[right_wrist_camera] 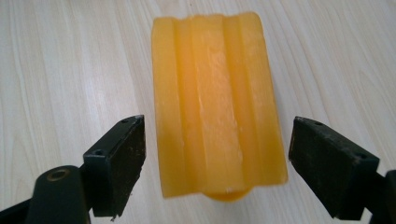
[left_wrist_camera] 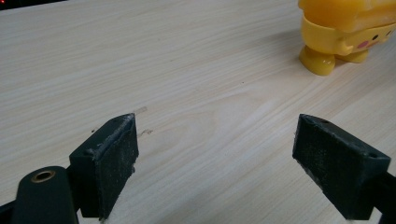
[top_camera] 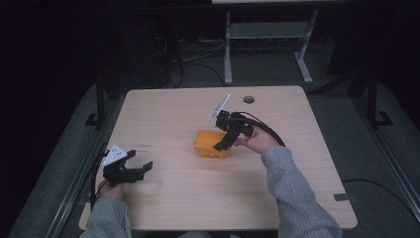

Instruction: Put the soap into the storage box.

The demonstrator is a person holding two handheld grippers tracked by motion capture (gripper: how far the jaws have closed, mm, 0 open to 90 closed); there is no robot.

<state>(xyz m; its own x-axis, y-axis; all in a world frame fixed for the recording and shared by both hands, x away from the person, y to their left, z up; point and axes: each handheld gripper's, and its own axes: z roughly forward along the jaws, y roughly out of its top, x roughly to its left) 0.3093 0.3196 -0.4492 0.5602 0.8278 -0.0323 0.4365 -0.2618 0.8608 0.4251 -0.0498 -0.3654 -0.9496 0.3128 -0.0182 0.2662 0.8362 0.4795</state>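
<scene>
Right gripper view: my tongs straddle the yellow toy

My right tongs [right_wrist_camera: 215,163] are released, their jaws spread either side of the yellow toy [right_wrist_camera: 217,102] without touching it. High view puts the toy [top_camera: 212,144] near the middle of the counter [top_camera: 163,109]. My left tongs [top_camera: 141,168] hang released, well apart from it, over bare wood near the counter's left edge
</scene>
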